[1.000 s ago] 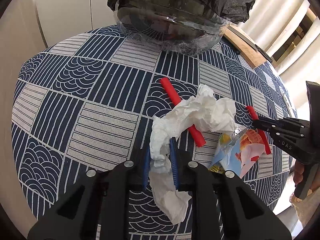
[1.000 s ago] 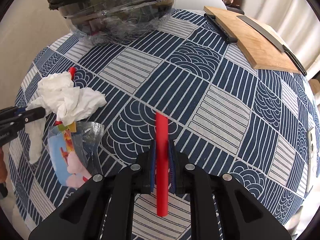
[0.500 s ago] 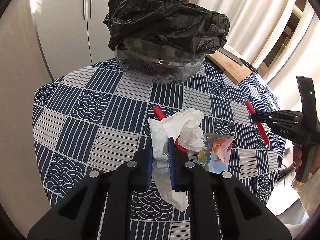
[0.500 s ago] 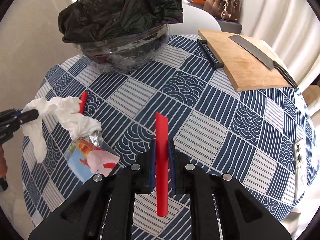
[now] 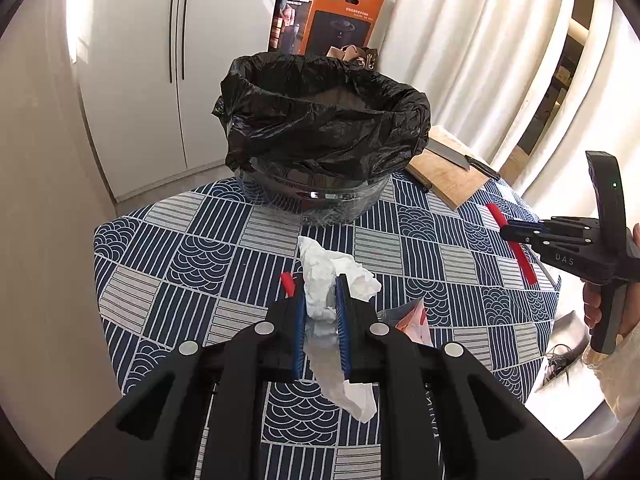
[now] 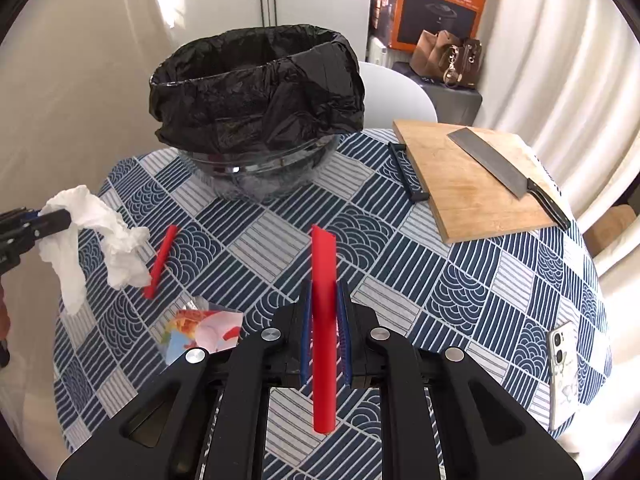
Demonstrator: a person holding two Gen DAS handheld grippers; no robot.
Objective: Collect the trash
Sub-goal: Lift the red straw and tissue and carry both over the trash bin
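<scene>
Both loads are lifted clear of the table (image 6: pixel 460 280): the left gripper (image 5: pixel 320 316) is clamped on a crumpled white tissue (image 5: pixel 328 280) whose tail hangs below the jaws, and the right gripper (image 6: pixel 325 320) is closed on a red straw (image 6: pixel 324 320) standing upright between its pads. The step in hand appears to be the carry toward the bin (image 6: pixel 256 92), a glass bowl lined with a black bag at the far side of the table. Next, in my judgement, each gripper must get above the open rim before letting go; a second red straw (image 6: pixel 162 256) and a snack wrapper (image 6: pixel 200 334) remain on the cloth.
</scene>
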